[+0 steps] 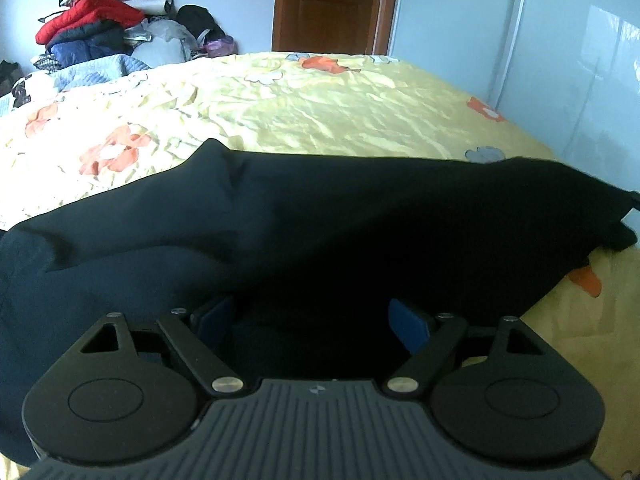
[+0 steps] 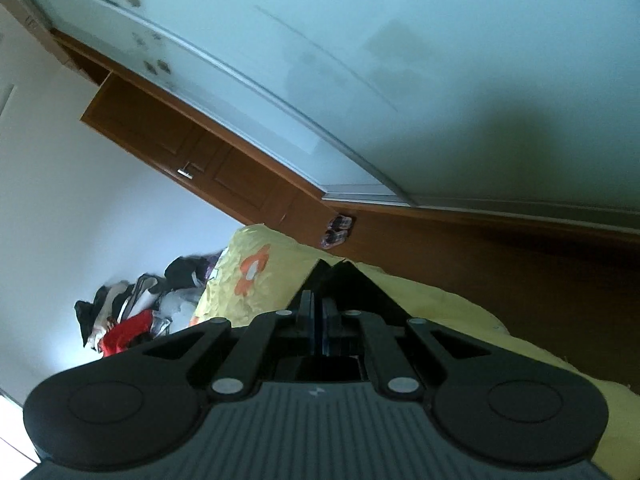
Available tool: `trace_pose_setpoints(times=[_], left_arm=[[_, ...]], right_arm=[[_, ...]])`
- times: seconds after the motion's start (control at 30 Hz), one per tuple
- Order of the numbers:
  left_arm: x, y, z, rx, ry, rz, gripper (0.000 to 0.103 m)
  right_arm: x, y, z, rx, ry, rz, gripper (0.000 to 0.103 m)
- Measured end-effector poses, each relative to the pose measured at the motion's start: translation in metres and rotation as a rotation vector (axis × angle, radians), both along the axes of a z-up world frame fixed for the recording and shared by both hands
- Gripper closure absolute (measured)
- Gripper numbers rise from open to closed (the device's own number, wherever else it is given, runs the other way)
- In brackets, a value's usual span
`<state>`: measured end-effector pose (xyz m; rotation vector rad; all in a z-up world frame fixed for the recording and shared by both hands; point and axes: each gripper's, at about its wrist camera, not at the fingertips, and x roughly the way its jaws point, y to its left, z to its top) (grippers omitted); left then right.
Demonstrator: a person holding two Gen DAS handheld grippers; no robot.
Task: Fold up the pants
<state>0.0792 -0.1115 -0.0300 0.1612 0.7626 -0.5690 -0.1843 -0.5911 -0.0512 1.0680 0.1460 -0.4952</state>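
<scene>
My left gripper point(image 1: 316, 320) is holding its jaws wide apart over the black pants point(image 1: 304, 224) spreading just ahead on the bed point(image 1: 320, 104). My right gripper point(image 2: 325, 276) is pressing its jaws together, empty.

My left-hand camera sits low and close over the dark pants point(image 1: 320, 232), tipped downward, facing across the yellow bed point(image 1: 320, 100) toward the far brown door point(image 1: 328, 4) and the clothes pile point(image 1: 104, 20) at far left. My right-hand camera, rolled sideways near the bed's edge, faces the wardrobe point(image 2: 400, 60). Both views share the bed, door and clothes pile.
</scene>
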Motion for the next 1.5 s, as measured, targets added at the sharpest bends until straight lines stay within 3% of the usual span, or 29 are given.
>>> trace_pose_setpoints(times=[0.13, 0.23, 0.3, 0.4, 0.5, 0.57, 0.6, 0.67, 0.7, 0.73, 0.8, 0.87, 0.9, 0.93, 0.97, 1.0, 1.07, 1.13, 1.17, 1.23, 1.3, 1.33, 1.4, 1.5], left_arm=[[0.005, 0.007, 0.013, -0.046, -0.012, 0.030, 0.018], [0.013, 0.009, 0.022, -0.062, -0.018, 0.042, 0.018], [0.018, 0.009, 0.026, -0.050, -0.032, 0.050, 0.018], [0.026, 0.006, 0.031, -0.020, -0.052, 0.061, 0.018], [0.031, 0.004, 0.034, -0.025, -0.052, 0.070, 0.018], [0.031, 0.003, 0.033, -0.036, -0.042, 0.066, 0.018], [0.031, 0.001, 0.032, -0.038, -0.038, 0.059, 0.018], [0.029, -0.006, 0.028, -0.026, -0.031, 0.040, 0.018], [0.027, -0.009, 0.025, -0.018, -0.028, 0.032, 0.018], [0.025, -0.013, 0.023, -0.014, -0.024, 0.024, 0.018], [0.021, -0.017, 0.020, -0.013, -0.016, 0.010, 0.018], [0.017, -0.019, 0.018, -0.013, -0.014, -0.002, 0.018], [0.016, -0.020, 0.017, -0.009, -0.017, -0.007, 0.018], [0.015, -0.021, 0.017, -0.003, -0.022, -0.008, 0.018], [0.015, -0.021, 0.017, 0.002, -0.027, -0.004, 0.018], [0.016, -0.020, 0.017, 0.003, -0.031, 0.003, 0.018], [0.019, -0.018, 0.018, 0.000, -0.032, 0.022, 0.018], [0.023, -0.015, 0.019, -0.002, -0.020, 0.040, 0.018], [0.025, -0.013, 0.019, -0.005, -0.014, 0.047, 0.018], [0.027, -0.009, 0.019, -0.016, -0.013, 0.051, 0.018], [0.030, -0.007, 0.018, -0.015, -0.008, 0.057, 0.018], [0.031, -0.007, 0.017, -0.013, -0.004, 0.058, 0.018], [0.033, -0.007, 0.016, -0.008, 0.007, 0.061, 0.018], [0.033, -0.007, 0.017, -0.015, 0.010, 0.061, 0.018]], right_arm=[[-0.004, 0.007, 0.009, -0.043, 0.056, 0.012, 0.099], [0.000, 0.010, 0.003, -0.027, 0.155, 0.040, 0.097], [-0.003, 0.017, 0.007, -0.081, 0.218, 0.020, 0.094], [-0.007, 0.025, 0.019, -0.152, 0.208, -0.015, 0.094], [-0.002, 0.017, 0.015, -0.065, 0.189, 0.058, 0.093], [-0.002, 0.019, 0.015, -0.062, 0.197, 0.077, 0.092], [-0.001, 0.020, 0.014, -0.051, 0.186, 0.088, 0.089], [0.000, 0.018, 0.008, 0.015, 0.136, 0.107, 0.068], [0.005, 0.014, 0.003, 0.047, 0.110, 0.116, 0.042], [0.010, 0.011, -0.001, 0.073, 0.087, 0.120, 0.027], [0.021, 0.011, -0.002, 0.058, 0.060, 0.121, 0.027], [0.038, 0.009, -0.001, 0.018, 0.074, 0.141, 0.031], [0.045, 0.007, 0.000, 0.013, 0.074, 0.154, 0.059], [0.055, 0.004, 0.000, 0.008, 0.076, 0.183, 0.082], [0.065, 0.003, 0.004, 0.003, 0.082, 0.199, 0.098], [0.071, 0.003, 0.013, -0.014, 0.075, 0.202, 0.098], [0.070, 0.010, 0.048, -0.119, -0.027, 0.233, 0.098], [0.061, 0.023, 0.091, -0.260, -0.159, 0.237, 0.098], [0.056, 0.030, 0.109, -0.335, -0.182, 0.230, 0.098], [0.049, 0.035, 0.112, -0.389, -0.081, 0.206, 0.098], [0.050, 0.026, 0.080, -0.328, 0.163, 0.193, 0.098], [0.048, 0.020, 0.060, -0.259, 0.226, 0.188, 0.098], [0.038, 0.012, 0.028, -0.128, 0.250, 0.170, 0.098], [0.040, 0.018, 0.028, -0.140, 0.230, 0.168, 0.098]])
